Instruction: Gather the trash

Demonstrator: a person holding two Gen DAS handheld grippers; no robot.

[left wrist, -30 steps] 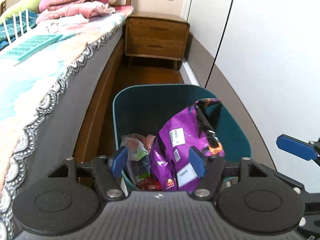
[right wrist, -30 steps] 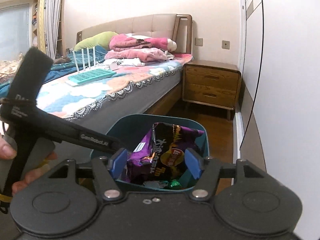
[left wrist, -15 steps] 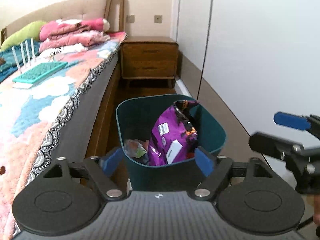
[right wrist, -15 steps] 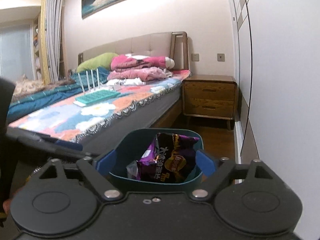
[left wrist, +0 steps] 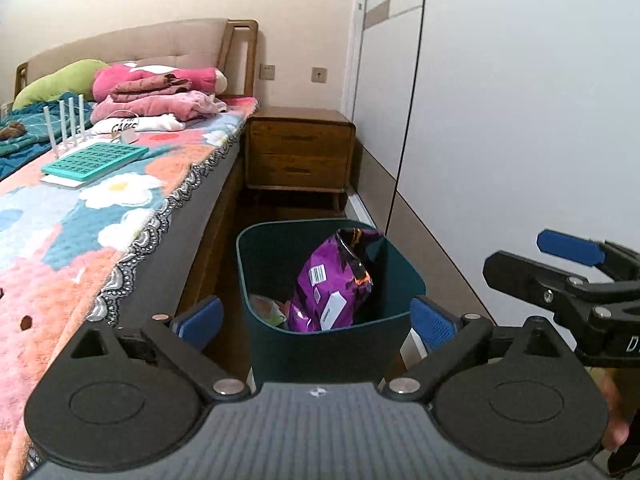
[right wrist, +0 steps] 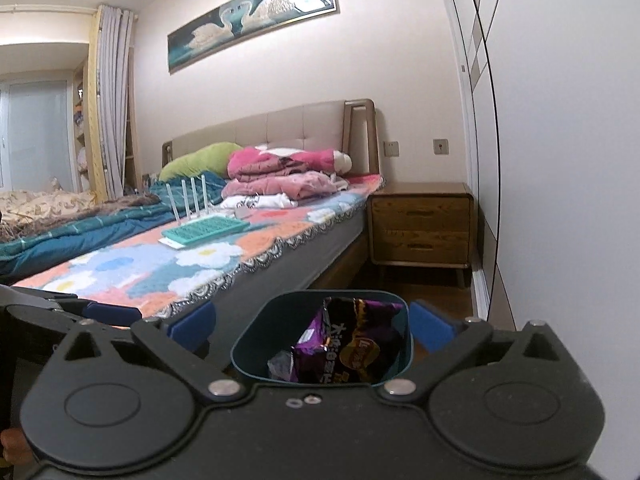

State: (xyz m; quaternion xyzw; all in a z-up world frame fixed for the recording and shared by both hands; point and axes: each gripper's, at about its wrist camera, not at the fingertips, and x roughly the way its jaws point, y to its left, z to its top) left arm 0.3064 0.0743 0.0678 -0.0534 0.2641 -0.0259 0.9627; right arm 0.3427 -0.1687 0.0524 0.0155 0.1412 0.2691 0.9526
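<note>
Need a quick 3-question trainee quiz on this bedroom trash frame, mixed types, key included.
1. True or false: the purple snack bag sits inside the teal bin.
2. What stands past the bin, against the wall? A) chair B) wooden nightstand C) lamp
3. Fill in: the left tongs hold ____.

Key: 1 true; 2 B; 3 nothing, their jaws are opening with no item gripped.

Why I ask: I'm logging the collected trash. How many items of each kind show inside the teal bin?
Purple snack bag: 1
Pale crumpled wrapper: 1
Total: 2 showing in the teal bin; anything beneath them is hidden.
</note>
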